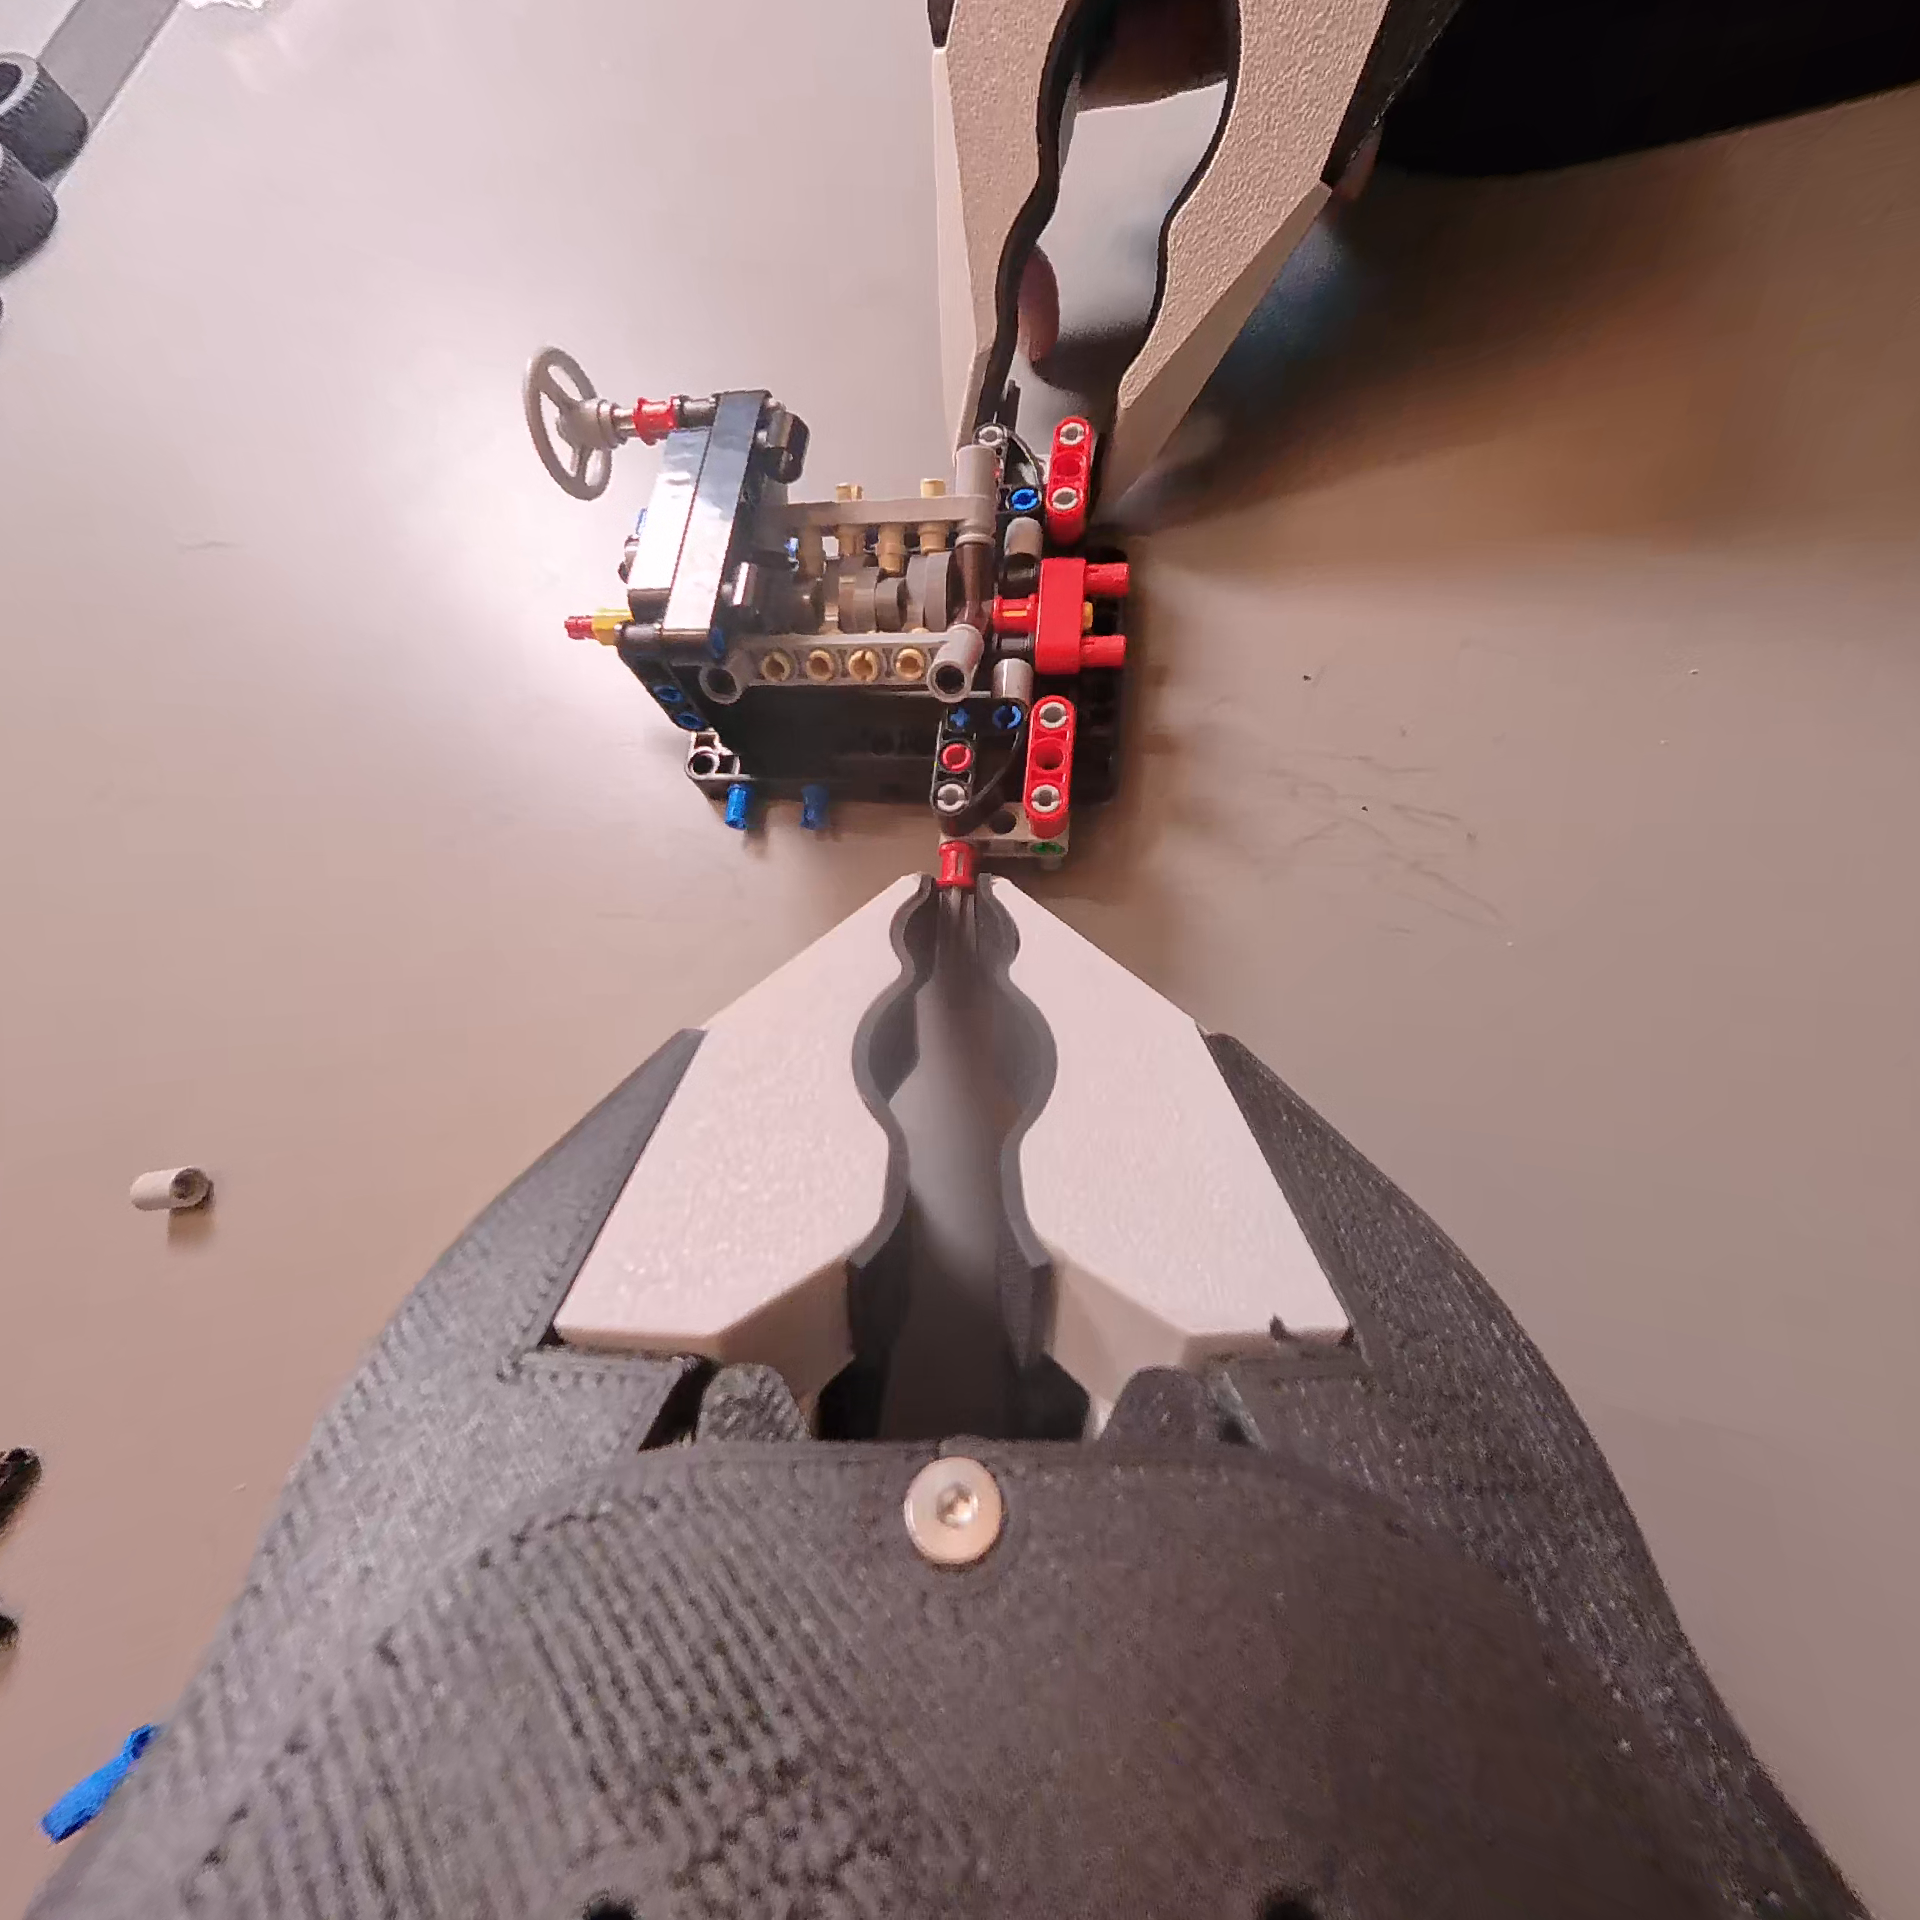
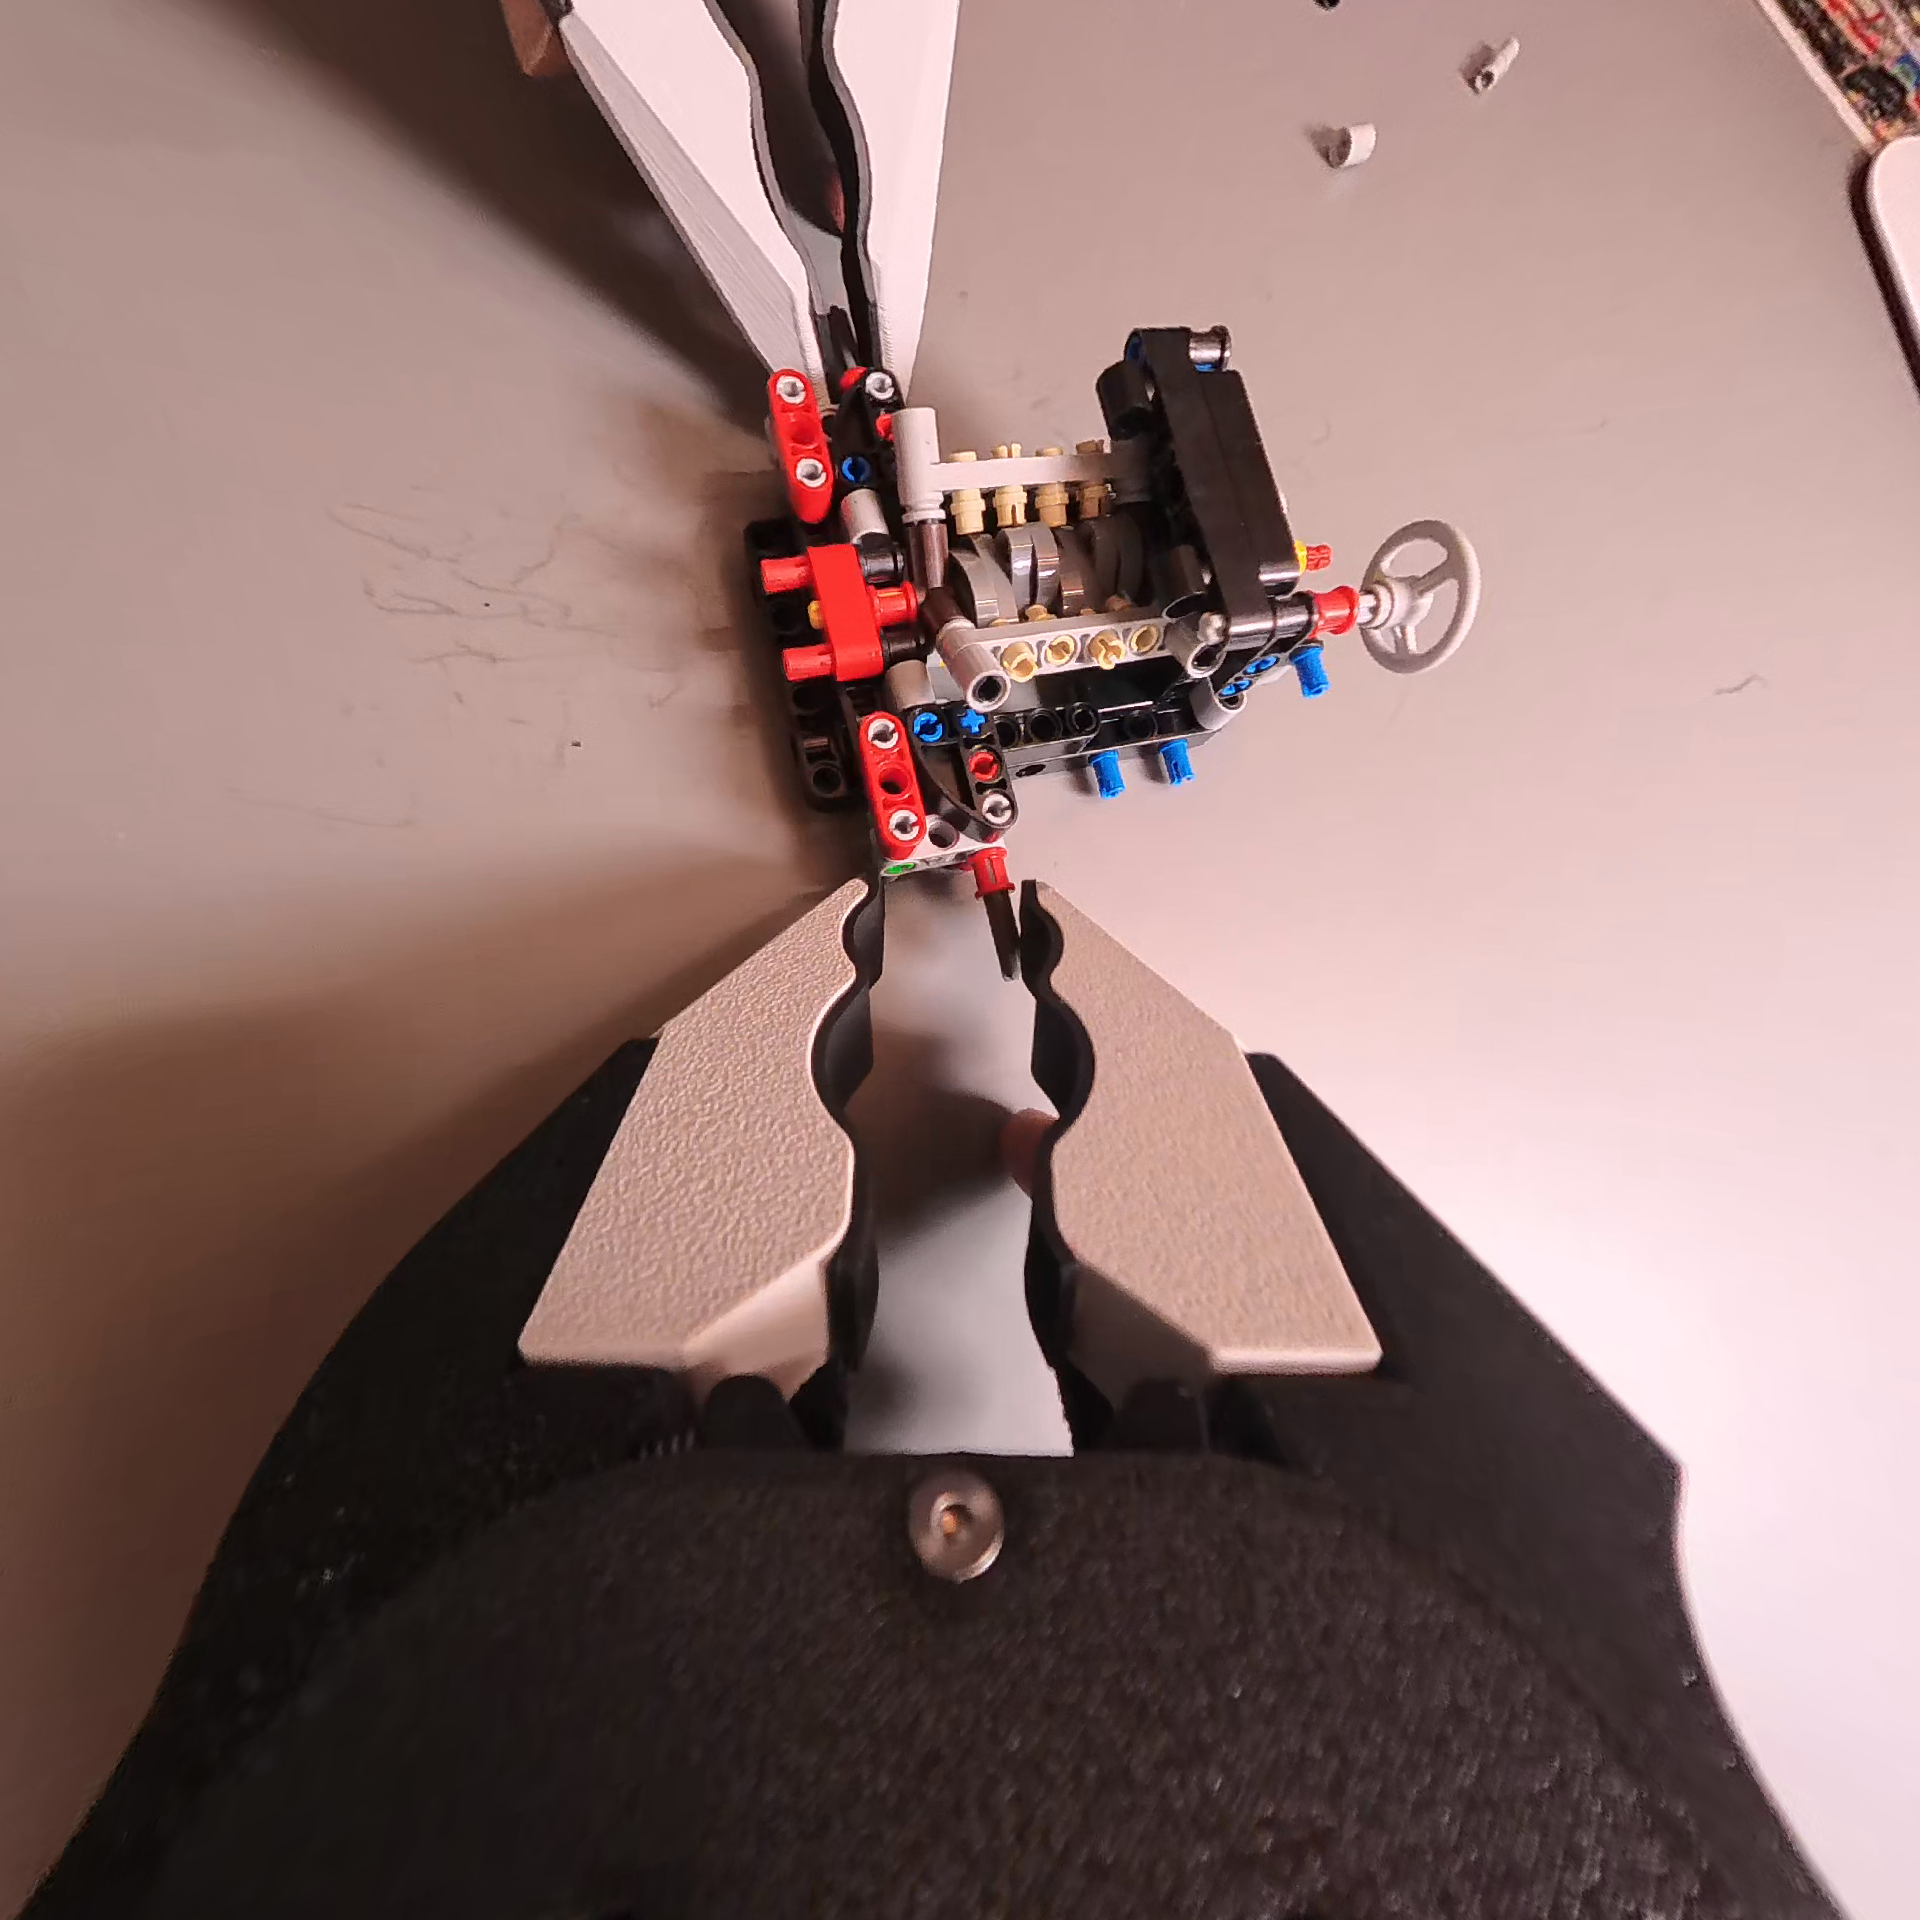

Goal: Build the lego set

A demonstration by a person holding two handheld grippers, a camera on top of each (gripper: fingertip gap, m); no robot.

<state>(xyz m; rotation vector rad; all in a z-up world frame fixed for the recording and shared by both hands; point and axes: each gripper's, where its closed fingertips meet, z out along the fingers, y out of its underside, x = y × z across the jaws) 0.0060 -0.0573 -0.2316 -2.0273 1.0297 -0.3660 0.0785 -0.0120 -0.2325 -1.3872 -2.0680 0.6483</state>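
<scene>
Table [image 1: 312,935]: pale beige, matte, faint scuff marks to one side of the model.

Model [image 1: 862,623]: partly built lego assembly, sits on the table between the two grippers. Black frame, grey beams with tan pins, dark discs in the middle, red connectors on the end toward the scuffs, blue pins along the lower edge, grey steering wheel [image 1: 566,436] on a shaft at the opposite end. Same model in the right wrist view [image 2: 1039,623], wheel [image 2: 1418,594] pointing right.

Left gripper [image 1: 954,883]: fingers drawn nearly together at the tips, pinching a thin black axle [image 1: 954,914] that carries a red bush at its far end. The bush touches the grey corner piece of the model. In the right wrist view this gripper [image 2: 862,364] comes in from the top, tips at the model's far corner.

Right gripper [image 2: 948,904]: jaws spread, a clear gap between the tips. A black axle [image 2: 1003,935] with a red bush juts from the model's near corner into that gap, lying against the right finger's inner edge; the left finger is clear of it. In the left wrist view this gripper [image 1: 1049,416] comes in from the top, tips at the model's far end.

Loose parts: small grey connector [image 1: 171,1190] on the table, well apart from the model; two similar grey pieces [image 2: 1345,143] in the right wrist view; blue piece [image 1: 94,1782] at the lower left edge.
</scene>
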